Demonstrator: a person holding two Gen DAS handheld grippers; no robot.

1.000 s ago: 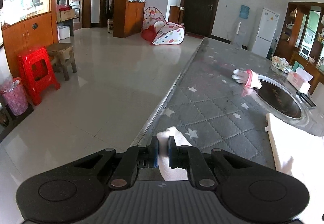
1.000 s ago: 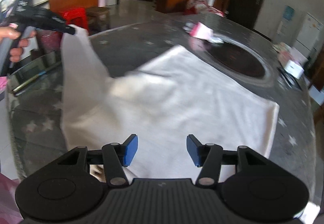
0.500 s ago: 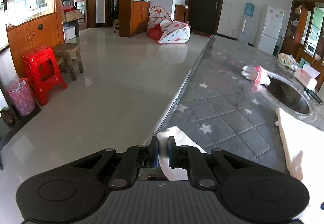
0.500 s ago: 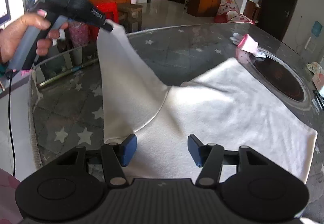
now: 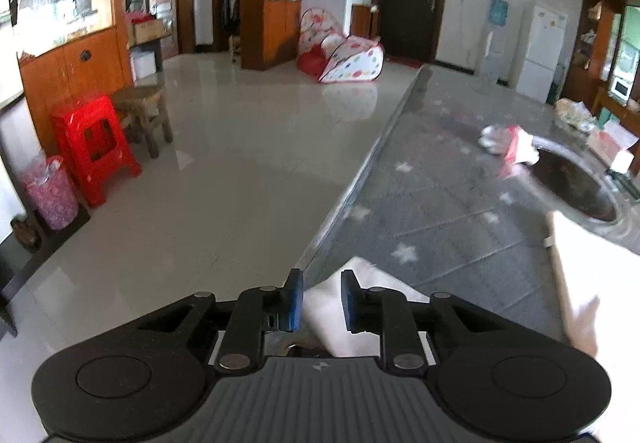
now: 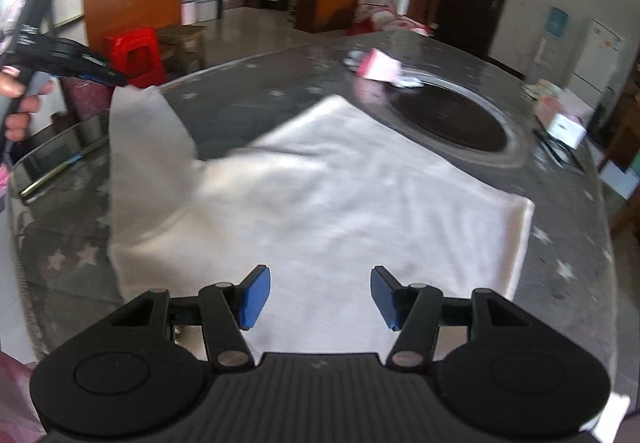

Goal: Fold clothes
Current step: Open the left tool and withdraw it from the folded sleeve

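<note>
Jaws on the left gripper (image 5: 319,299) are parting right now, where a second ago they were pinched tight on the corner of the white cloth garment (image 6: 320,195); that corner (image 5: 340,307) sits between the blue pads with a sliver of daylight on each side, so the pads no longer press on it. Seen from the right wrist, the left gripper (image 6: 120,79) is held up at the left edge of the table by the person's hand (image 6: 18,103), and the raised sleeve-like flap droops from its tip, more slumped than half a second ago, when it rose in a taut peak. Over to the middle, the rest of the white garment lies spread flat on the grey quilted star-print table cover (image 6: 248,83), its far edge near the round dark glass inset (image 6: 452,123) in the tabletop, with a small pink-and-white bundle (image 6: 378,67) just beyond on the inset's rim. On to the right gripper (image 6: 318,297): its blue pads stand spread wide apart, just as they did a second ago, nothing between them, hovering over the near hem of the garment, whether touching the cloth I cannot tell. This view is blurred.
</note>
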